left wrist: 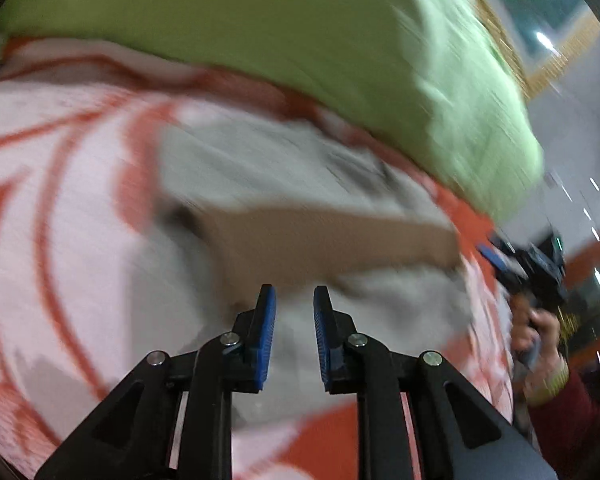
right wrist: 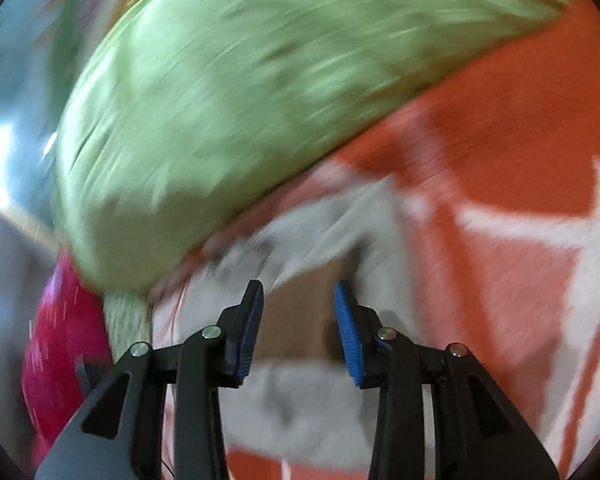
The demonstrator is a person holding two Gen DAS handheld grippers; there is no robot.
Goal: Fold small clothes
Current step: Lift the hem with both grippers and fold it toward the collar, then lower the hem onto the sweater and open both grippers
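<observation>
Both views are motion-blurred. A small grey garment [left wrist: 268, 168] with a tan-brown band [left wrist: 340, 236] lies on an orange-and-white patterned cover [left wrist: 52, 208]. My left gripper [left wrist: 295, 300] is open and empty, its blue pads just above the near part of the garment. In the right wrist view the same grey garment [right wrist: 300, 400] and its brown band [right wrist: 300, 312] lie under my right gripper [right wrist: 299, 296], which is open and empty. The right gripper also shows in the left wrist view [left wrist: 496, 258], held in a hand at the cover's right edge.
A large light-green pillow or bundle [left wrist: 260, 32] lies behind the garment, also in the right wrist view [right wrist: 240, 100]. A magenta cloth [right wrist: 64, 340] sits at the left of the right wrist view. The orange-and-white cover [right wrist: 520, 160] spreads to the right.
</observation>
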